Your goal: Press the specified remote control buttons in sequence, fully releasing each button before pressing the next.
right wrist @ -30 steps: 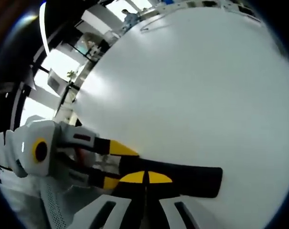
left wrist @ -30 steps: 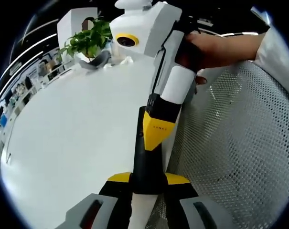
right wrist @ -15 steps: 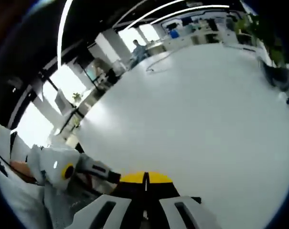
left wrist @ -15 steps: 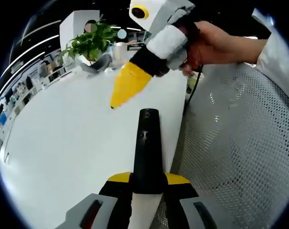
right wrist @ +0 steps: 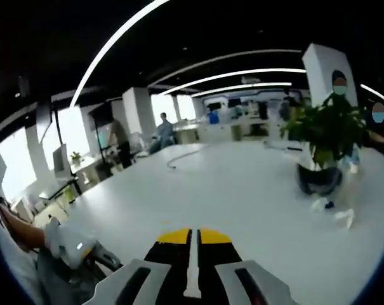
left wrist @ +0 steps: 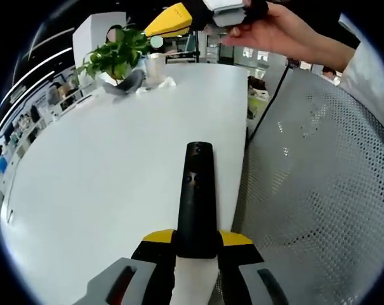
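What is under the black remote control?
The remote control lies on the white table, its near end clamped in the left gripper. Anything beneath it is covered.

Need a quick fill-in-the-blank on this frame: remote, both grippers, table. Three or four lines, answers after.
1. The left gripper is shut on the black ____.
2. The remote control lies lengthwise on the ____ table.
3. The right gripper, held in a hand, is lifted ____ the table, not touching the remote.
4. A potted ____ stands at the table's far end.

Answers: remote control; white; above; plant
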Motion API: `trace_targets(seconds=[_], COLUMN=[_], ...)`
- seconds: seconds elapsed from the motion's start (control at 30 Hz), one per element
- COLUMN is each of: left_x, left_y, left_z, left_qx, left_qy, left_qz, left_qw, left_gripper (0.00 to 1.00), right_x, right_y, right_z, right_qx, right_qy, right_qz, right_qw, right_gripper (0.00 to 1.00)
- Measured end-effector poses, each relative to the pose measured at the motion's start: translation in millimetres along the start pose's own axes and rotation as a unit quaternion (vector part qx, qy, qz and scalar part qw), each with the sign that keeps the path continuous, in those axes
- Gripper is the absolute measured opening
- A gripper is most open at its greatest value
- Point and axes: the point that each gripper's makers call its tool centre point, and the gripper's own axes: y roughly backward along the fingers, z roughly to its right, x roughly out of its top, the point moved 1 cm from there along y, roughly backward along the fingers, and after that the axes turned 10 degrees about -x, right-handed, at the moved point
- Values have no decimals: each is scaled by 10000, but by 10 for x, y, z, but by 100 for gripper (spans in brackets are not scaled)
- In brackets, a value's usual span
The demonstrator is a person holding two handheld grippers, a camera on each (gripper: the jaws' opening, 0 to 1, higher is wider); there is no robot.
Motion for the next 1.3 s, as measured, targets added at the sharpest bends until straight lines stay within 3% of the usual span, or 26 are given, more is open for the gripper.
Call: trace_targets(seconds=[0.13, 0.27, 0.53, 0.67, 0.9, 1.1, 1.3], left_x=[-13, -13, -18, -19, -10, 0, 2], left_y=[15, 18, 23, 38, 40, 48, 56], left_z=[-46, -91, -153, -205, -289, -335, -433], left_qx=[-2, -22, -82, -117, -180, -262, -275], left_qy=[12, 3, -51, -91, -155, -229, -194], left_qz=[-39, -75, -178, -217, -348, -453, -526], left_qw=[10000, 10000, 9998, 9997, 9991, 9984, 9980], left_gripper=[24, 24, 24, 24, 24, 24, 24], right_x=[24, -24, -96, -79, -149, -167, -180], right_y=[116, 194, 247, 262, 278, 234, 198], right_z=[108, 219, 245, 271, 335, 395, 391], right_qx=[-236, -539, -539, -615, -830, -1122, -1133], right_qy=[-59, 36, -88, 152, 187, 526, 680], right_qz=[179, 179, 183, 313, 295, 339, 295], right_qw=[9995, 9984, 9983, 9975, 9959, 9917, 9908], right_gripper=[20, 23, 45, 55, 70, 72, 70])
